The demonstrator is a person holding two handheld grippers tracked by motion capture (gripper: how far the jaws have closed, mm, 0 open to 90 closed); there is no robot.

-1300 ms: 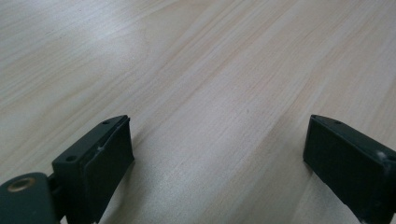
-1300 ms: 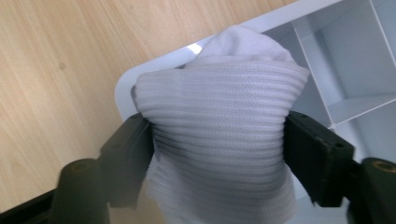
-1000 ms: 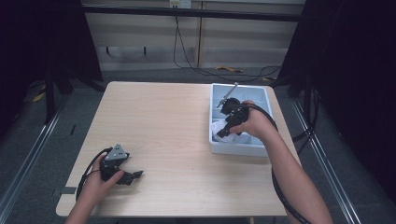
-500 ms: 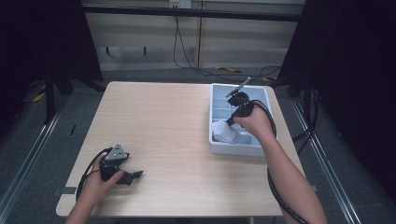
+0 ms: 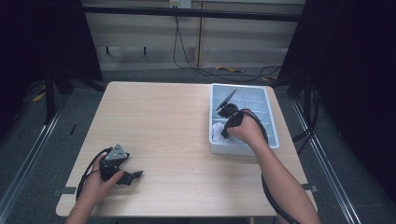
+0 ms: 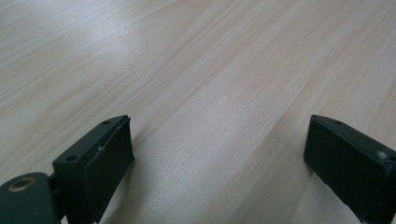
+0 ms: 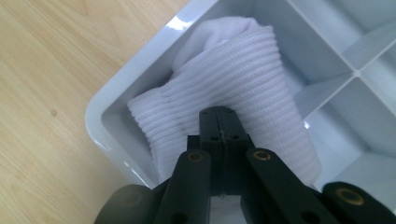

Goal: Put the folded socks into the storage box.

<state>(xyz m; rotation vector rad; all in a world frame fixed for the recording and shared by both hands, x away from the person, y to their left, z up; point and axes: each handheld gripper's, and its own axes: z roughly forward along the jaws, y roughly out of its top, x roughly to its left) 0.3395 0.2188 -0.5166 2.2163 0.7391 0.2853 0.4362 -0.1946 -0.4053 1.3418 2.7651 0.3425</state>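
The pale wooden tabletop (image 5: 177, 126) carries a light-grey plastic divided tray (image 5: 268, 116). The right gripper view reveals a white ribbed knit cloth (image 7: 243, 88) in the tray's corner compartment, with the right hand-held gripper (image 7: 219, 122) clenched tight against it. Well apart from the tray, the left hand-held gripper (image 6: 219, 154) stands released over bare wood.

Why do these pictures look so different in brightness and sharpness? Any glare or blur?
High view: soft and dim, dark surroundings, table evenly lit. Left gripper view: pale sheen across the wood at upper left, the near jaws slightly soft. Right gripper view: bright and crisp on the ribbed white cloth, small glints on the tray rim, the gripper's near parts blurred.
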